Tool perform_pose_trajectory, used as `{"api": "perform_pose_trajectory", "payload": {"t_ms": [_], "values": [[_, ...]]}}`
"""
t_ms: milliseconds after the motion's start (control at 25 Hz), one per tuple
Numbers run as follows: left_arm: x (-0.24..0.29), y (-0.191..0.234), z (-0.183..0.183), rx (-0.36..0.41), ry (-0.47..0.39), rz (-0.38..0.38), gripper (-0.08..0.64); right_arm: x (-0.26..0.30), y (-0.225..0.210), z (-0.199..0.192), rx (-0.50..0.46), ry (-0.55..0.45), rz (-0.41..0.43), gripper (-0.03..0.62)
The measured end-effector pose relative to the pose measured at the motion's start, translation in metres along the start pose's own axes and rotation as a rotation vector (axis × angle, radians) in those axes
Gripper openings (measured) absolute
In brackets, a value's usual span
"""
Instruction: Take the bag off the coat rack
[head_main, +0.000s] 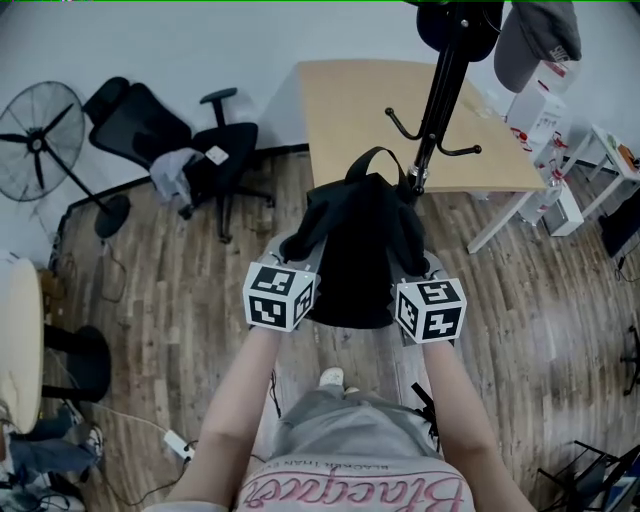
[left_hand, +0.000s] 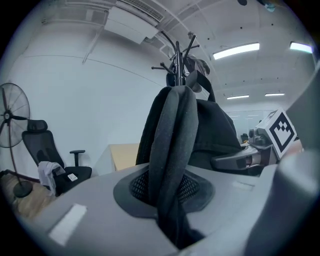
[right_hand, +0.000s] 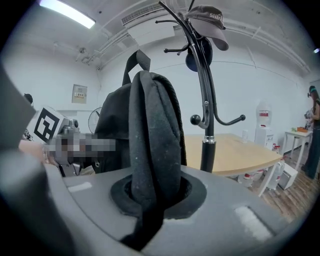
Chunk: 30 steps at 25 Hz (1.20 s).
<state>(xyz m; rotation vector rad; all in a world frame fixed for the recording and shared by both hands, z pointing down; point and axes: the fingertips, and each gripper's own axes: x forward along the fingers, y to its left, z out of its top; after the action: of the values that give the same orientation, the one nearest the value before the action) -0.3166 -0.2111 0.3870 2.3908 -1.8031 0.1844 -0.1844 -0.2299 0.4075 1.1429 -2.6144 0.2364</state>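
The black bag (head_main: 360, 240) hangs between the two grippers just in front of the coat rack (head_main: 440, 90). Its top loop (right_hand: 137, 57) stands free beside the pole rather than over a hook, as far as these views show. The left gripper (head_main: 298, 248) has its jaws pinched narrowly on a fold of the bag's fabric on one side, the right gripper (head_main: 420, 262) likewise on the other. The unhooking looks done; what is left is carrying the bag clear of the rack, whose upper hooks bear a cap (right_hand: 207, 20).
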Motion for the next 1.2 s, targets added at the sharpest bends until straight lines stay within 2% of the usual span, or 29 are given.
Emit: {"api": "perform_pose_trajectory", "payload": {"t_ms": [480,840,1200], "values": [[-0.038,0.023,0.067,0.045,-0.114,0.109,0.084,0.001,0.029,0.073,-0.107,-0.126,0.089,0.035],[-0.056,0.027,0.116,0.107,-0.210,0.149,0.084,-0.008,0.038,0.124,-0.154,-0.236,0.089,0.037],[-0.067,0.026,0.145,0.140,-0.275,0.167,0.086,-0.015,0.043,0.154,-0.186,-0.305,0.088,0.037]]}}
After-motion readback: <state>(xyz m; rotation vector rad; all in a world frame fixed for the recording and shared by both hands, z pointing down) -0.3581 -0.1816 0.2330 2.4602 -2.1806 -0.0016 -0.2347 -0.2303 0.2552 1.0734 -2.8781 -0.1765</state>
